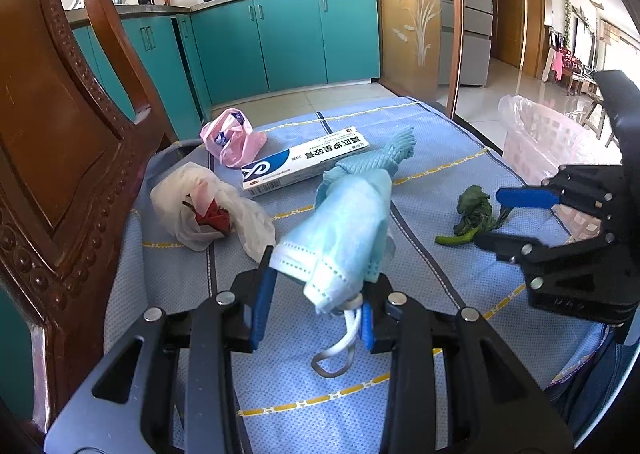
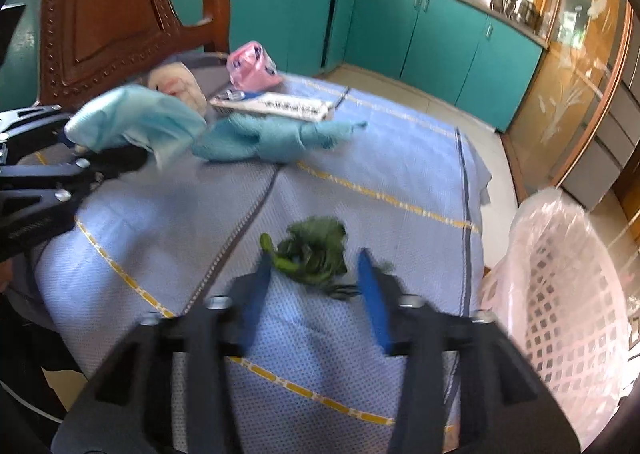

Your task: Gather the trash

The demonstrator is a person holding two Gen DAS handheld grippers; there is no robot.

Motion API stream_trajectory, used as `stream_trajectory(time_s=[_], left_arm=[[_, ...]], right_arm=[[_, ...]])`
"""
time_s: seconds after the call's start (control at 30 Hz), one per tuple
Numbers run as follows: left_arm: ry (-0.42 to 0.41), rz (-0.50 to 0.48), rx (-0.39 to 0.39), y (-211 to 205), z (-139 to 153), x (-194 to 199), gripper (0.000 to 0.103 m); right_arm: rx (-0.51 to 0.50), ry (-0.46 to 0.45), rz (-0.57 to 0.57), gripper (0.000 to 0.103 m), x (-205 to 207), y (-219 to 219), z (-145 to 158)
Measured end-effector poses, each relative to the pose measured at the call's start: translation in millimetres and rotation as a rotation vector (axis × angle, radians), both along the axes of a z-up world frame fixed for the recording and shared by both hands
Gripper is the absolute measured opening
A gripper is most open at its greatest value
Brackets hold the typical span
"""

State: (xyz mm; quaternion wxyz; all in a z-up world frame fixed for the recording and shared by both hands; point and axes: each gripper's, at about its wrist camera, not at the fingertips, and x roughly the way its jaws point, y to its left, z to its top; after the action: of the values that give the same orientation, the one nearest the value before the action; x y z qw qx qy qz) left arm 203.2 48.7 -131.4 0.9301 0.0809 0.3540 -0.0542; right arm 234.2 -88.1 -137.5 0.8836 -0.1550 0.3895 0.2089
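Note:
My left gripper (image 1: pixel 316 286) is shut on a pale blue face mask (image 1: pixel 340 246), lifted a little off the blue tablecloth (image 1: pixel 320 394); its white ear loop dangles below the pads. In the right wrist view the same mask (image 2: pixel 132 122) shows at the far left in the left gripper (image 2: pixel 92 150). A wilted green vegetable leaf (image 2: pixel 316 250) lies on the cloth between the fingertips of my right gripper (image 2: pixel 314 262), which is open, its pads apart from the leaf. The left wrist view shows that right gripper (image 1: pixel 494 218) straddling the leaf (image 1: pixel 476 214).
A pink laundry-style basket (image 2: pixel 560 294) lined with clear plastic stands off the table's right edge. Farther back lie a teal cloth (image 1: pixel 384 154), a white and blue medicine box (image 1: pixel 304 162), a pink bag (image 1: pixel 232 136) and a white bag with red scraps (image 1: pixel 200 206). A carved wooden chair back (image 1: pixel 60 134) rises at left.

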Motion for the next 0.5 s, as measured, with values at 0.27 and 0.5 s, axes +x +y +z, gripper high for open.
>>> stream_trajectory(time_s=[0.27, 0.5], left_arm=[[-0.005, 0.003, -0.003, 0.5, 0.7, 0.2, 0.036], [-0.030, 0.012, -0.017, 3.0, 5.0, -3.1, 0.036]], right_arm=[[-0.021, 0.038, 0.004, 0.021, 2.0, 6.5, -13.5], [0.001, 0.003, 0.008, 0.018, -1.0, 3.4, -4.8]])
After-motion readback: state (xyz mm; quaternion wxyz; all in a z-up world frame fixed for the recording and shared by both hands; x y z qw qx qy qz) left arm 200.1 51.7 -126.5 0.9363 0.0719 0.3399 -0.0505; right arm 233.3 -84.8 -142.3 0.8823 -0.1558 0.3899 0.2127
